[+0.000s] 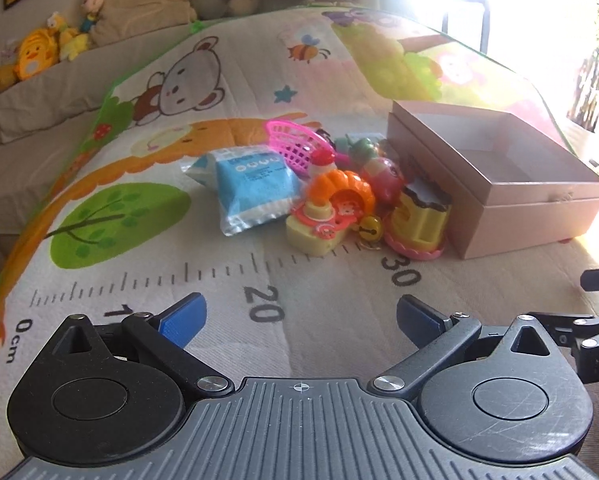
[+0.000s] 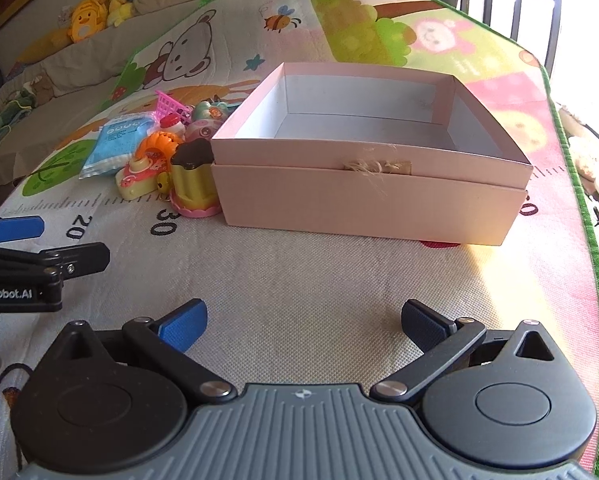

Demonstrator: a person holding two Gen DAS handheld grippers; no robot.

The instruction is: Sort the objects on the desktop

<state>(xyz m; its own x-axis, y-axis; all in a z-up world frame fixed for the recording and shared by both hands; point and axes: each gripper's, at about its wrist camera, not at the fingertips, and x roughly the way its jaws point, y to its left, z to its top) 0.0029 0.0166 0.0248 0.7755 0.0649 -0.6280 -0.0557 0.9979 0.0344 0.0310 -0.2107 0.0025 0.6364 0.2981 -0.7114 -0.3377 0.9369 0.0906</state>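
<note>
A pile of small toys lies on the play mat left of an open pink box (image 1: 499, 184) (image 2: 371, 196), which holds nothing. The pile has a blue packet (image 1: 251, 188) (image 2: 117, 140), a pink basket (image 1: 295, 142) (image 2: 171, 106), an orange toy on a yellow base (image 1: 331, 208) (image 2: 143, 168) and a yellow cake toy (image 1: 419, 220) (image 2: 193, 188). My left gripper (image 1: 301, 322) is open and empty, short of the pile. My right gripper (image 2: 303, 326) is open and empty, in front of the box.
The printed play mat (image 1: 139, 280) (image 2: 319, 272) has a ruler scale and a green border. Plush toys (image 1: 47, 48) and cushions line the sofa behind. The left gripper shows at the left edge of the right wrist view (image 2: 19, 256).
</note>
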